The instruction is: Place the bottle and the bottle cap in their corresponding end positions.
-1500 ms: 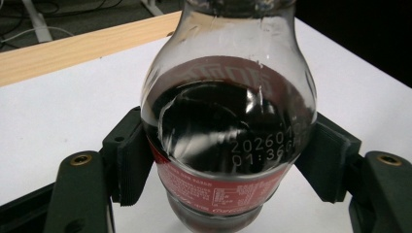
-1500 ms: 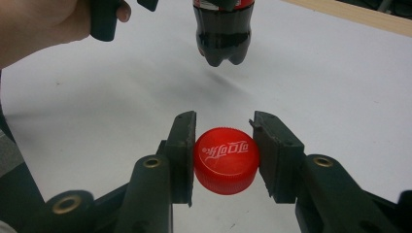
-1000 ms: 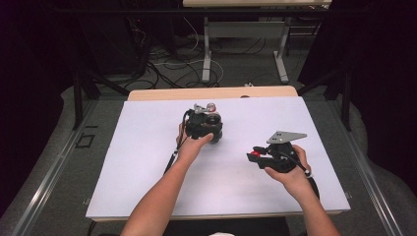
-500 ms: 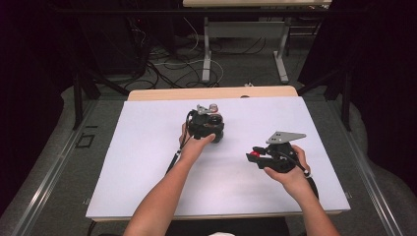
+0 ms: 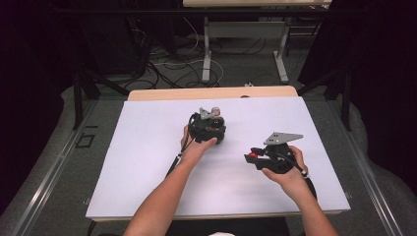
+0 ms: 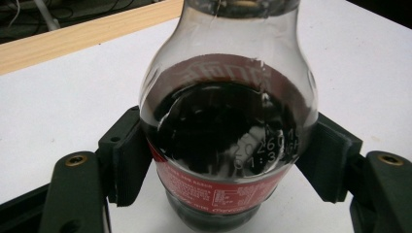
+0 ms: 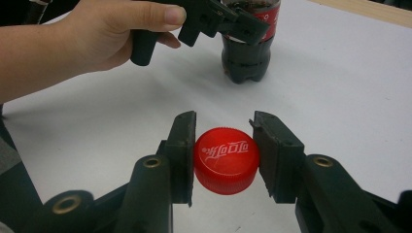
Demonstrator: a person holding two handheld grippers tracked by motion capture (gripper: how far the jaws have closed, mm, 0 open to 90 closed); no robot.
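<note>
Standing upright on the white worktop (image 5: 147,162), toward its far middle: 1 clear plastic bottle of dark cola with a red label (image 6: 228,131), its neck showing no cap. Gripping this bottle at label height: left tongs (image 6: 228,165), both pads touching its sides, the grip just easing slightly. Clamping 1 round red plastic bottle cap with white lettering (image 7: 226,160) by its rim: right tongs (image 7: 224,158), resting low over the worktop to the bottle's right, well apart from it.

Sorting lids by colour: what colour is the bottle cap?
Red with white lettering; the cap shows best in the right gripper view.
</note>
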